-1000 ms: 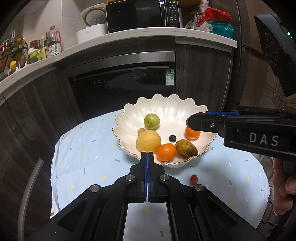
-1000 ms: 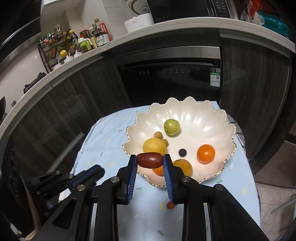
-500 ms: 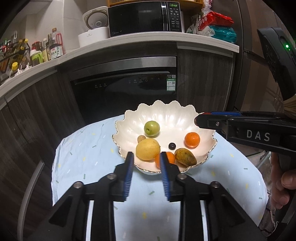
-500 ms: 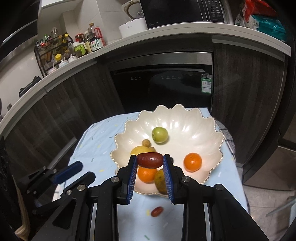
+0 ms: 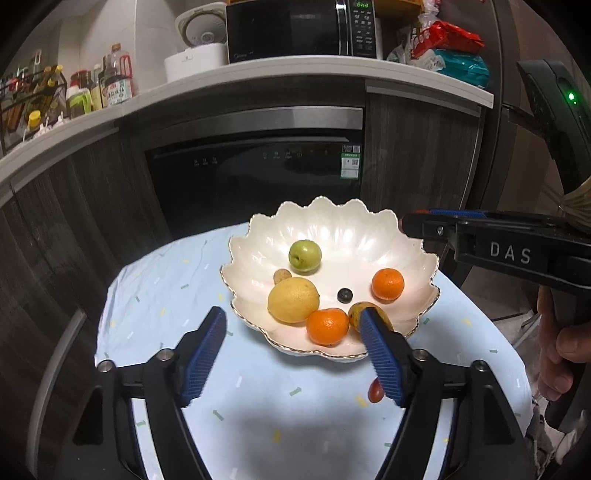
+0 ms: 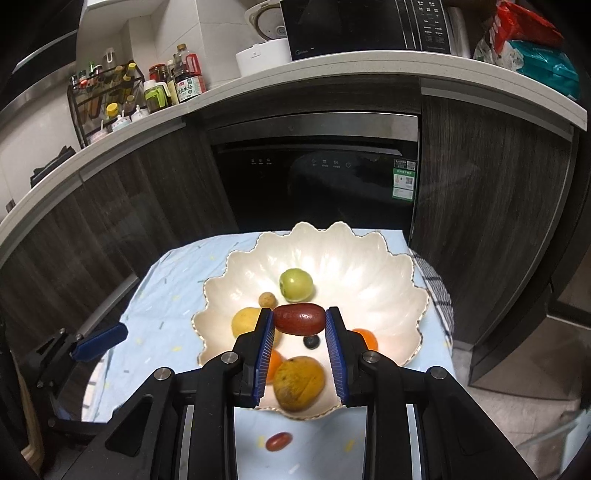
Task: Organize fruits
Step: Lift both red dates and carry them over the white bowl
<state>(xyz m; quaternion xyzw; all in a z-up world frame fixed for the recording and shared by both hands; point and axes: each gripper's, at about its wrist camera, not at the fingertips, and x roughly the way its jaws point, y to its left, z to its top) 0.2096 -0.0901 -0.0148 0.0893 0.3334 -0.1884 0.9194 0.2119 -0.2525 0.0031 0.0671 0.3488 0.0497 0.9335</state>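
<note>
A white scalloped bowl [image 5: 343,236] [image 6: 369,266] on a light blue tablecloth holds a green fruit [image 5: 304,256], a lemon [image 5: 293,300], two oranges [image 5: 387,283], a blueberry [image 5: 344,295], a small brown fruit [image 5: 282,275] and a brownish pear-like fruit [image 6: 299,383]. My right gripper [image 6: 299,321] is shut on a dark red date [image 6: 299,318] and holds it above the bowl. A second red date [image 6: 279,441] [image 5: 375,391] lies on the cloth in front of the bowl. My left gripper [image 5: 293,328] is open and empty at the bowl's near edge.
The small table [image 5: 258,413] stands before a dark built-in oven [image 5: 258,177] and wood cabinets. A counter above carries a microwave [image 5: 299,29], a rice cooker [image 5: 195,48] and bottles [image 5: 110,85]. The table's right edge drops off beside a checked cloth [image 6: 439,295].
My left gripper has opened from shut to wide and pulled back a little. My right gripper has carried the date forward, over the bowl.
</note>
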